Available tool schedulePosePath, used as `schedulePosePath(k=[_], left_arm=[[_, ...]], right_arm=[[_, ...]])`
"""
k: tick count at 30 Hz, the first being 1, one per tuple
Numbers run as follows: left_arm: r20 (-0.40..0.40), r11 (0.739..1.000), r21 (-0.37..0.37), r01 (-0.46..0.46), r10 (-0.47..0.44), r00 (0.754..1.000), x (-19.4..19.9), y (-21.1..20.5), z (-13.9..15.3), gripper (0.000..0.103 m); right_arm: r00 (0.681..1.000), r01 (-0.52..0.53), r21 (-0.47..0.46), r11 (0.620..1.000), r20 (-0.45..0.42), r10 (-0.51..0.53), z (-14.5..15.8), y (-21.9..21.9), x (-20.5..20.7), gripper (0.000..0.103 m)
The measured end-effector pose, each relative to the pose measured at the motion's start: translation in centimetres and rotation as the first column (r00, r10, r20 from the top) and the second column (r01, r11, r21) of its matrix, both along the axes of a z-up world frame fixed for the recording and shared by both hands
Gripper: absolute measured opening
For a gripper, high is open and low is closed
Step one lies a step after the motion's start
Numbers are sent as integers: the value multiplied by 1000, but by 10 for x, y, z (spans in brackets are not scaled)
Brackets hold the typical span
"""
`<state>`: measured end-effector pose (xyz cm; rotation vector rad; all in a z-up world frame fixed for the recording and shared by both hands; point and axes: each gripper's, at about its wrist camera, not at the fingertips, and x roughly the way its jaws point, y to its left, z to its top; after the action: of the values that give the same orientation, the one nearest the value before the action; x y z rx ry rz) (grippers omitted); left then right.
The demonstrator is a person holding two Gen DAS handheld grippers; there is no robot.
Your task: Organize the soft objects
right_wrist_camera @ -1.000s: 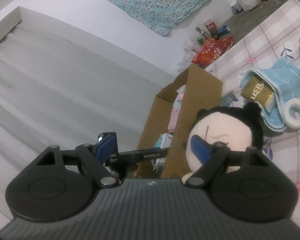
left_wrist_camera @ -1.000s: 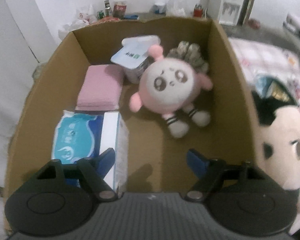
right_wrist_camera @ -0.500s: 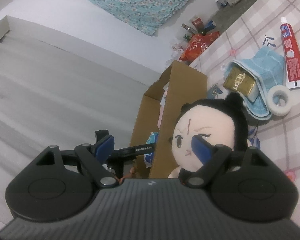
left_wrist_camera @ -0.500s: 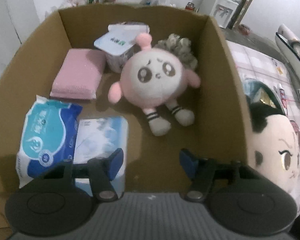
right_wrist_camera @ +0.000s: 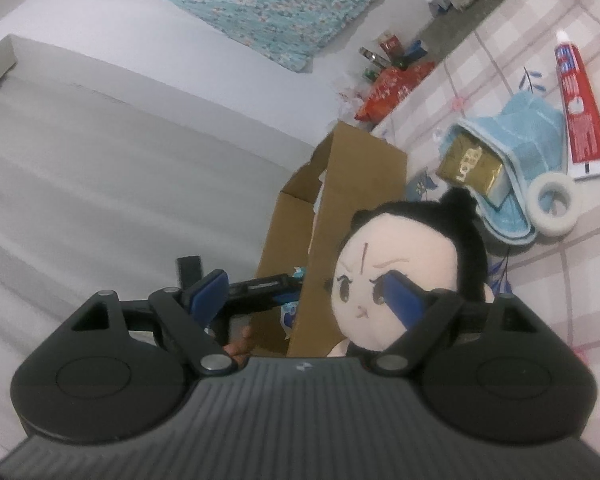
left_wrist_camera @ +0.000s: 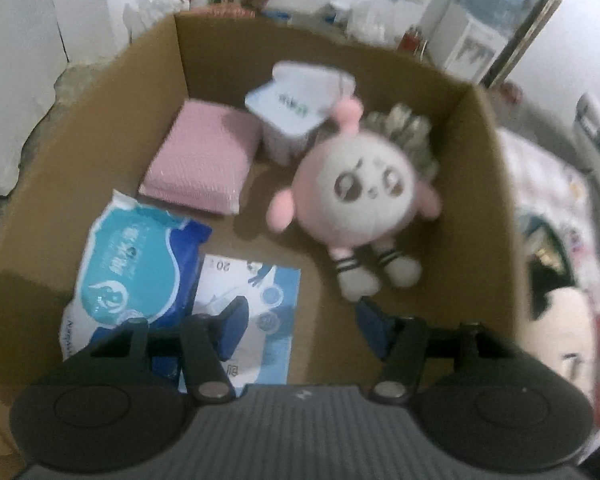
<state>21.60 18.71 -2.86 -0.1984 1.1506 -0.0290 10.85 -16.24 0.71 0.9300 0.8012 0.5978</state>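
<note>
I held my left gripper [left_wrist_camera: 298, 318] over the cardboard box [left_wrist_camera: 496, 216], pointing steeply down into it, its jaws opening with nothing between them. In the left wrist view the box already held a round pink plush [left_wrist_camera: 364, 196] at centre right, a folded pink cloth [left_wrist_camera: 202, 164] to its left, a white tissue pack [left_wrist_camera: 296, 106] at the back, a blue wipes pack [left_wrist_camera: 134, 264] at lower left and a white-and-blue packet [left_wrist_camera: 256, 308] just beside it, partly under my left finger. The floor of the box in front of the pink plush's feet, lower centre, looked bare.

My right gripper [right_wrist_camera: 306, 290] stood wide open and held nothing. In its view the black-haired doll [right_wrist_camera: 404, 276] sat just outside the box's wall, at centre right of the frame, with my right finger [right_wrist_camera: 404, 298] across its face; whether the pad touched it I could not tell. Further right lay a blue towel [right_wrist_camera: 528, 132] wrapped around a gold packet [right_wrist_camera: 470, 168], a toothpaste tube [right_wrist_camera: 580, 108] and a tape roll [right_wrist_camera: 554, 202].

The doll seemed the next soft thing to go in. To do that well I judged I should bring both pads around the head rather than poke at the face, squeeze gently since plush gives, lift it clear over the cardboard wall so it did not snag, and keep my left gripper out of the landing spot.
</note>
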Motion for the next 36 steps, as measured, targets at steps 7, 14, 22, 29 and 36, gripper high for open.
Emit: schedulePosePath(k=[7,14,22,29,36], left_arm=[[142,997,-63,35,-25,990,-45,-16,57,84],[276,991,-14,130,-121,954,-100,-78,94,87],[412,963,29,268,-256,875,-141,-156,105,87],[423,935,113,335,-351,836,-128,-214,90,87],[373,913,194,360,-408,833,-77,-249,71,87]], right_arm=[[994,49,-125,991,99,-37,30,-8,-37,88],[992,81,-330,940,120,-43,48,-16,-78,89],[986,140,-465,874,142,-82,68,-43,-80,89],[991,127,-530,839,98,-88,62,-66,-24,87],[992,86,-583,808,-22,-121,26,-81,56,81]])
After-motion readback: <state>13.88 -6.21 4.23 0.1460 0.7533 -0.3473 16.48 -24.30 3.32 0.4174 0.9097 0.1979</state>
